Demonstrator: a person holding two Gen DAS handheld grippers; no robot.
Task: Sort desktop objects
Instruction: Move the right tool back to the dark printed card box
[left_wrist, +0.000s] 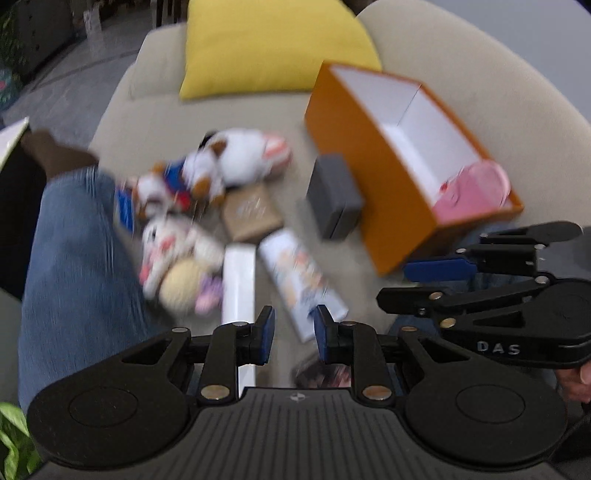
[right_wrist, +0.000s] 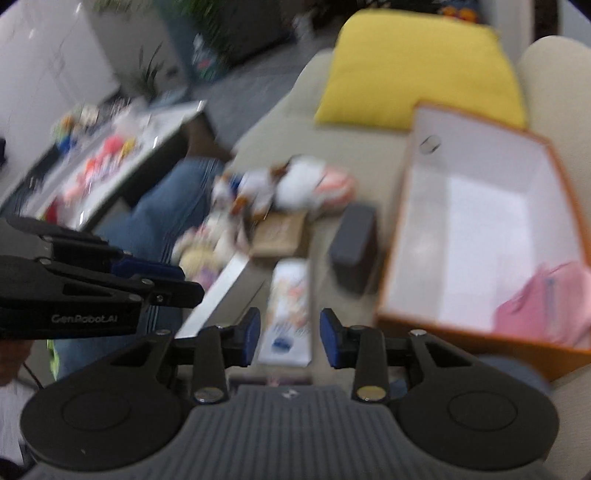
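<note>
An orange box (left_wrist: 388, 206) with a white inside lies open on the beige sofa, and a pink item (left_wrist: 472, 192) sits in its near corner. Left of it lie a grey box (left_wrist: 332, 195), a brown kraft box (left_wrist: 251, 214), a printed white carton (left_wrist: 303, 273), a long white box (left_wrist: 238, 280) and several plush toys (left_wrist: 236, 155). My left gripper (left_wrist: 293, 325) hovers open and empty over the cartons. My right gripper (right_wrist: 290, 328) is open, also empty; the printed carton (right_wrist: 290, 306) shows through its gap. Each gripper appears side-on in the other view: right gripper (left_wrist: 402, 282), left gripper (right_wrist: 190, 282).
A yellow cushion (left_wrist: 273, 48) leans at the sofa's back. A person's leg in jeans (left_wrist: 74, 258) borders the toys on the left. A low table (right_wrist: 177, 114) with colourful toys stands beyond it. Both views are blurred by motion.
</note>
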